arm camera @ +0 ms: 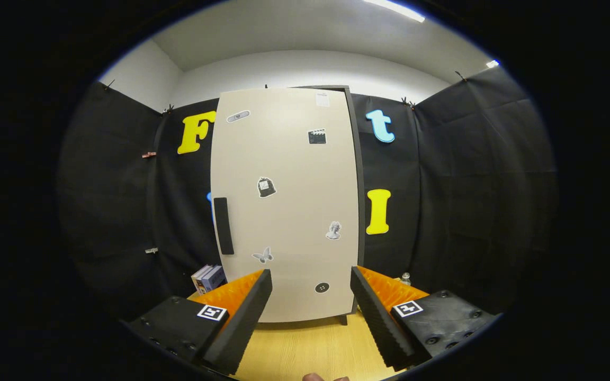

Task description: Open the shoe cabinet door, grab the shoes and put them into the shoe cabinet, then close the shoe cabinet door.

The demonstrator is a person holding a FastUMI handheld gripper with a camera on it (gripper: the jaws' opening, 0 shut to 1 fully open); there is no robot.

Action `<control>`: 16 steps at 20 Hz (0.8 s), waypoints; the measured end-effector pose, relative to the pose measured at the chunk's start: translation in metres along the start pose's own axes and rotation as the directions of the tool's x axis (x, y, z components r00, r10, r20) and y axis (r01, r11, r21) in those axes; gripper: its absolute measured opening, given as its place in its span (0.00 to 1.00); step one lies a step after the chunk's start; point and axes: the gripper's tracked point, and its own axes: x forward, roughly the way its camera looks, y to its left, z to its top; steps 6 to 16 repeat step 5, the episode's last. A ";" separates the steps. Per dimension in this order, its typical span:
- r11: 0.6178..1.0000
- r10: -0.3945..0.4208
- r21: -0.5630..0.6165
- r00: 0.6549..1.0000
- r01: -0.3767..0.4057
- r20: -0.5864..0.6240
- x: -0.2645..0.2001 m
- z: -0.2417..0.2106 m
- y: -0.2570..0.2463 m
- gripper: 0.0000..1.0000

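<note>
Beyond the spread fingers, seen from the gripper view, the shoe cabinet (289, 206) stands upright on the wooden floor (310, 349) with its door (284, 174) flat across the front, apparently shut, though a thin dark edge of the carcass shows along its far side. The handle (223, 226) sits on the door's edge ahead of the left finger. The gripper (310, 286) is released, its fingers wide apart with nothing between them, both well short of the door. No shoes can be seen, and what the cabinet holds is hidden behind the door. A shut door with no shoes on the floor fits two stages alike: shoes waiting somewhere out of sight with the door yet to be opened, or shoes stowed inside and the door closed again. Some books (208, 278) lean by the cabinet's foot beyond the left finger, and a small bottle (405, 278) stands beyond the right one
</note>
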 end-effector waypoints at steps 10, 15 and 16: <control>1.000 -0.030 -0.006 1.000 0.030 0.009 0.000 0.004 -0.008 0.98; 1.000 -0.030 -0.006 1.000 0.030 0.009 0.000 0.004 -0.008 0.98; 1.000 -0.030 -0.006 1.000 0.030 0.009 0.000 0.004 -0.008 0.98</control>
